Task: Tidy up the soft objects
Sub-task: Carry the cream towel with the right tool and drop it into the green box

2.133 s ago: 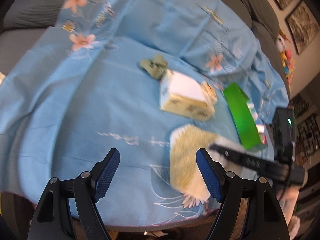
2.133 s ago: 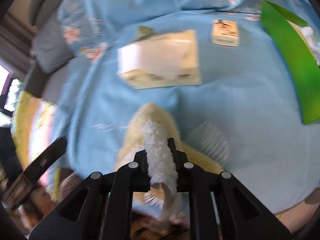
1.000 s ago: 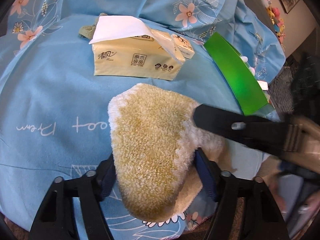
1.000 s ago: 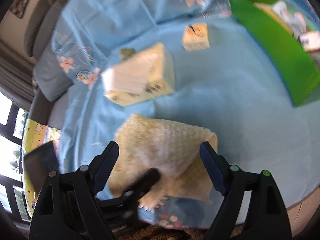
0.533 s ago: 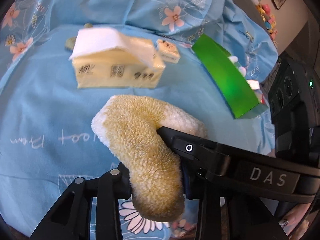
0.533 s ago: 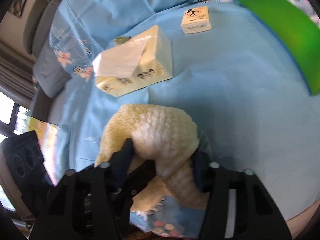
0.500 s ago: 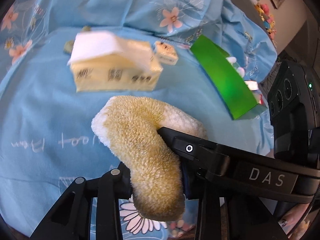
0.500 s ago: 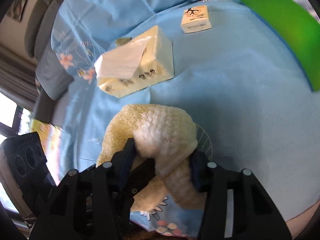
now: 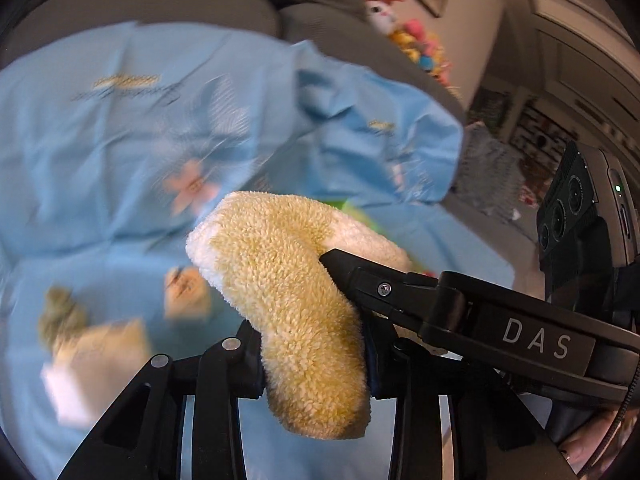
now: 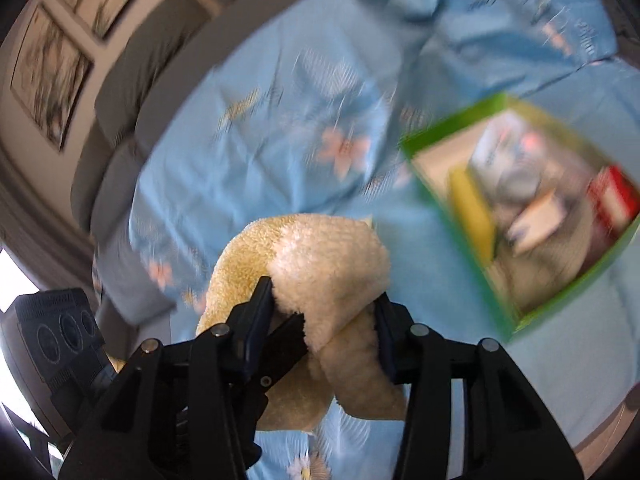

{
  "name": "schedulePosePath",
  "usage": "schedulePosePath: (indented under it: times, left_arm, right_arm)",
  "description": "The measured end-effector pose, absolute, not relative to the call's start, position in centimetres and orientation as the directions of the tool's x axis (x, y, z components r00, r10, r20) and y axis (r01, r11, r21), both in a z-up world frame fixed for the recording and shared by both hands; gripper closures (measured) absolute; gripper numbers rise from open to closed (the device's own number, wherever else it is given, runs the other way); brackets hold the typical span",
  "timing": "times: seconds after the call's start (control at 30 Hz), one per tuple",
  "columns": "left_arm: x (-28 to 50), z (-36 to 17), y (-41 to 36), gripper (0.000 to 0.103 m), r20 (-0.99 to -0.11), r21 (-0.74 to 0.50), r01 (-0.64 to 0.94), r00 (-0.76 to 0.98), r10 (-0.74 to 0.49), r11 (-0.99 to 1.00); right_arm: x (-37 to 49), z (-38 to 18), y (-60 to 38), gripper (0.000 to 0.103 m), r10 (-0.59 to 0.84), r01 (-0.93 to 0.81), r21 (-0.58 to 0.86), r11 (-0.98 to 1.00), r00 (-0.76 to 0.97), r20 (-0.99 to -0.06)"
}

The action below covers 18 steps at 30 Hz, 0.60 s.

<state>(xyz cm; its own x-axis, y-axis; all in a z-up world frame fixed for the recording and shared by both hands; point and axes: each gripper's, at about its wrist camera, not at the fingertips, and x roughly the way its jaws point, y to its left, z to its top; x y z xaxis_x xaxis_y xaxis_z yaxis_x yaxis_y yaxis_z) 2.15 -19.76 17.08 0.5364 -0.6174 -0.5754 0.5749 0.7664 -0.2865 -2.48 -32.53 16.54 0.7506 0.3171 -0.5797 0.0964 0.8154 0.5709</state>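
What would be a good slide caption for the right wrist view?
Both grippers, right gripper and left gripper, pinch a fluffy yellow cloth above the blue floral sheet, near a green box.

Towel (image 10: 328, 256) left of box (image 10: 500, 316), above sheet (image 10: 260, 128)

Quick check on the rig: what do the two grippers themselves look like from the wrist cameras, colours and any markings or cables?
Both are matte black frames with triangular cutouts and silver rivets. The left gripper and right gripper carry dark blue finger pads. Seen from the left wrist camera, the right one's finger bears white letters "DAS"; behind it sits a grey camera block with round lenses and a green light, plus a thin black cable.
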Motion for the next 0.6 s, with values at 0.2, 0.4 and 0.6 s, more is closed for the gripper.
schedulePosePath:
  times: [0.2,0.4,0.6]
  left_arm:
    - [7.1,18.1,-25.7,0.068,-0.534,-0.282,0.653,0.502,-0.680,0.703]
    - [12.0,16.3,-29.4,0.068,-0.558,-0.285,0.654,0.482,-0.676,0.701]
    - [15.7,12.3,-30.7,0.068,-0.619,-0.343,0.617,0.418,-0.664,0.708]
  right_arm:
    - [0.2,18.4,-37.9,0.056,0.202,0.168,0.564,0.808,0.821,-0.534]
    - [4.5,17.3,-41.7,0.056,0.156,0.221,0.567,0.793,0.827,-0.540]
    - [8.6,14.3,-43.3,0.056,0.126,0.277,0.517,0.810,0.779,-0.614]
